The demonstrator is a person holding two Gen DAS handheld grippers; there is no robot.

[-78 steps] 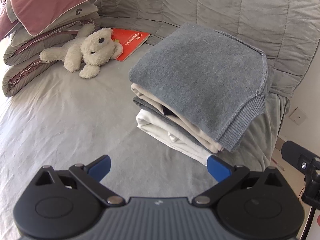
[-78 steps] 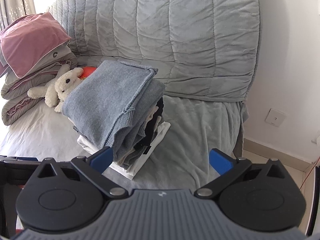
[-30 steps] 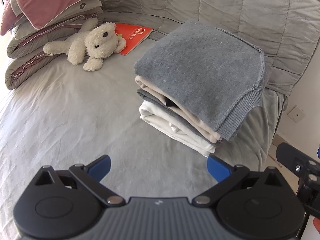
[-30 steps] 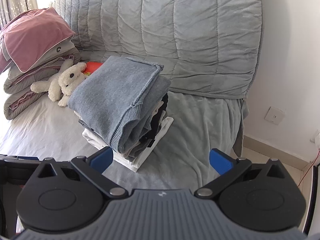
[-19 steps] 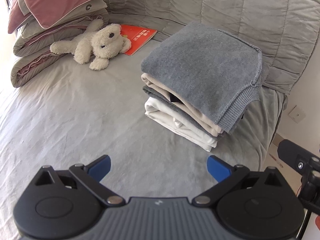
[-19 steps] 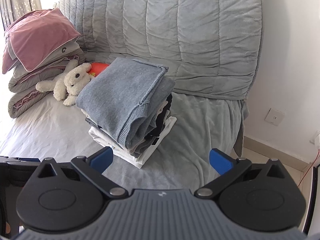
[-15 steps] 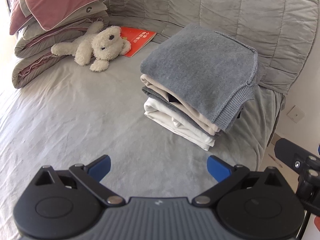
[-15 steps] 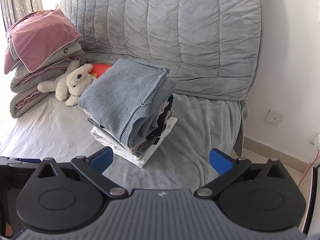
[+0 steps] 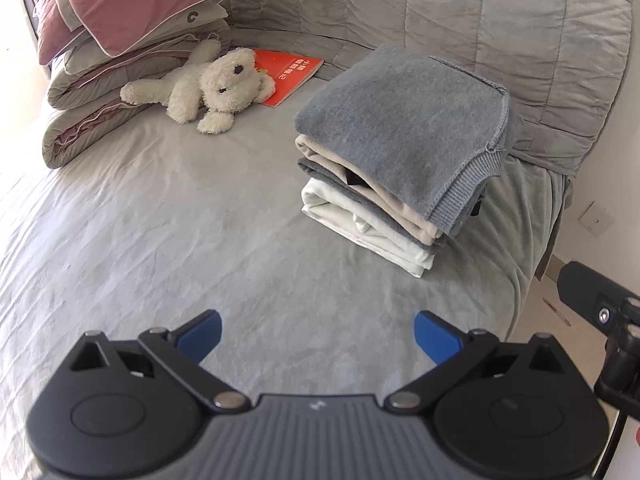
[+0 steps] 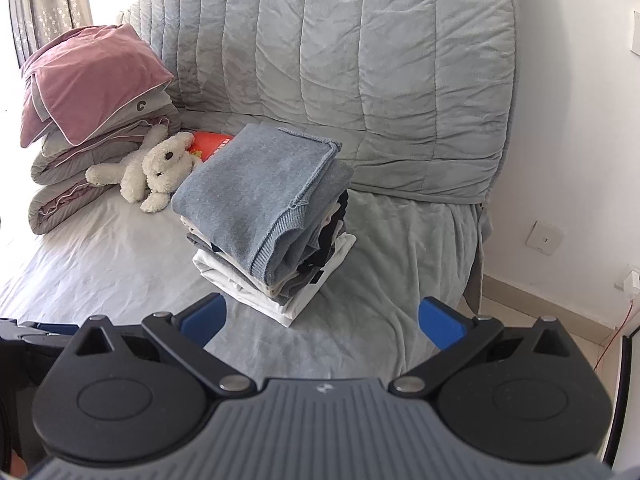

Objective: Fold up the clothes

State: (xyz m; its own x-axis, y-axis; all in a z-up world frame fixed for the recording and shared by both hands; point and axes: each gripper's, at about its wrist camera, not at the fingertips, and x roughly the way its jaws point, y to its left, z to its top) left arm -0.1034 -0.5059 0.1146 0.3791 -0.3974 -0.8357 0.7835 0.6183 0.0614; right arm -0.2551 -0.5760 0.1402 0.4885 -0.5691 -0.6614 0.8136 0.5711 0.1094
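Observation:
A stack of folded clothes [image 9: 384, 184] sits on the grey bed [image 9: 168, 232], with a grey knit sweater [image 9: 404, 128] on top and beige, dark grey and white garments beneath. The right wrist view shows the same stack [image 10: 272, 240] with its sweater [image 10: 256, 192] uppermost. My left gripper [image 9: 318, 338] hovers open over bare bedding, well short of the stack. My right gripper [image 10: 322, 324] is open too, nothing between its blue fingers, just in front of the stack's near corner.
A white plush dog [image 9: 208, 84], a red book [image 9: 292, 70] and piled pink-and-grey pillows [image 9: 116, 40] lie at the back left. A quilted grey headboard [image 10: 360, 80] rises behind. The bed's right edge drops to floor by a white wall with a socket [image 10: 544, 238].
Both grippers have drawn back from the stack, which now looks smaller and farther away. Both stay open and the stack has not shifted.

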